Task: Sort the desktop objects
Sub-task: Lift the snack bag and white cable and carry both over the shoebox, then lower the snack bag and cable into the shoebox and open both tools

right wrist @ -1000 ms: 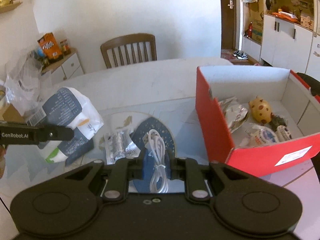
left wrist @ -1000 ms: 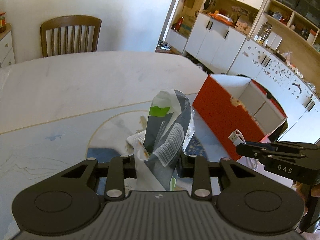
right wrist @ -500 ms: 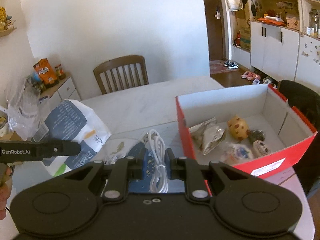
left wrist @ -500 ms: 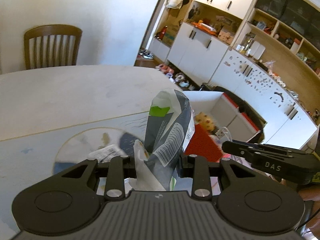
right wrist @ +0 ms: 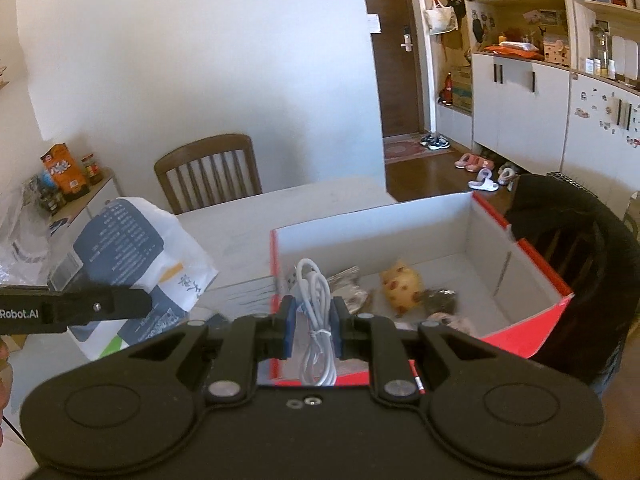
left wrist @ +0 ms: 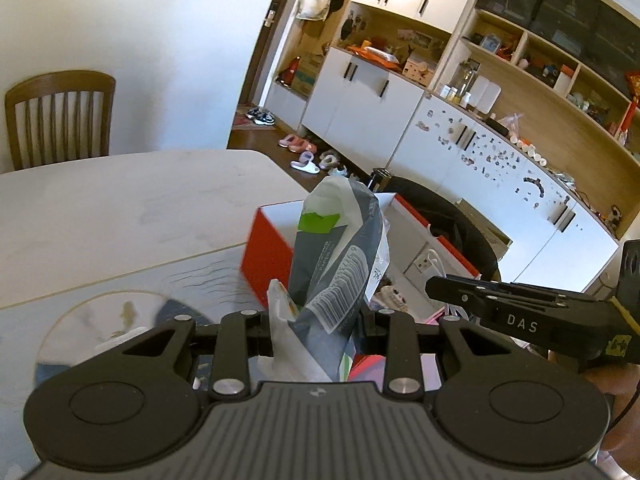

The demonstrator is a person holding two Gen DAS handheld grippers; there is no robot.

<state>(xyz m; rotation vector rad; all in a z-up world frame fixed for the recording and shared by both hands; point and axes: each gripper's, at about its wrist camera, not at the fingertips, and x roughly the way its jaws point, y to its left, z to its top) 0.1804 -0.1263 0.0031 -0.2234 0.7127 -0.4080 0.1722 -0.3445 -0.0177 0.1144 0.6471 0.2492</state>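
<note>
My left gripper (left wrist: 316, 320) is shut on a grey, white and green paper pack (left wrist: 340, 252) and holds it up in the air at the near left corner of the red box (left wrist: 266, 256). My right gripper (right wrist: 312, 316) is shut on a coiled white USB cable (right wrist: 316, 304) and holds it over the near left edge of the red box (right wrist: 536, 248). The box holds a yellow spotted toy (right wrist: 402, 284), a crumpled wrapper (right wrist: 352, 284) and other small items. The pack (right wrist: 136, 256) shows at the left of the right wrist view.
A round patterned mat (left wrist: 108, 320) lies on the white table (left wrist: 120, 196). A wooden chair (right wrist: 210, 172) stands behind the table. A side cabinet with snacks (right wrist: 64, 172) is at far left. A dark chair (right wrist: 576, 248) stands behind the box.
Both grippers have risen and moved right toward the red box with their loads. The cable now hangs over the box's near edge and the pack is at its corner.
</note>
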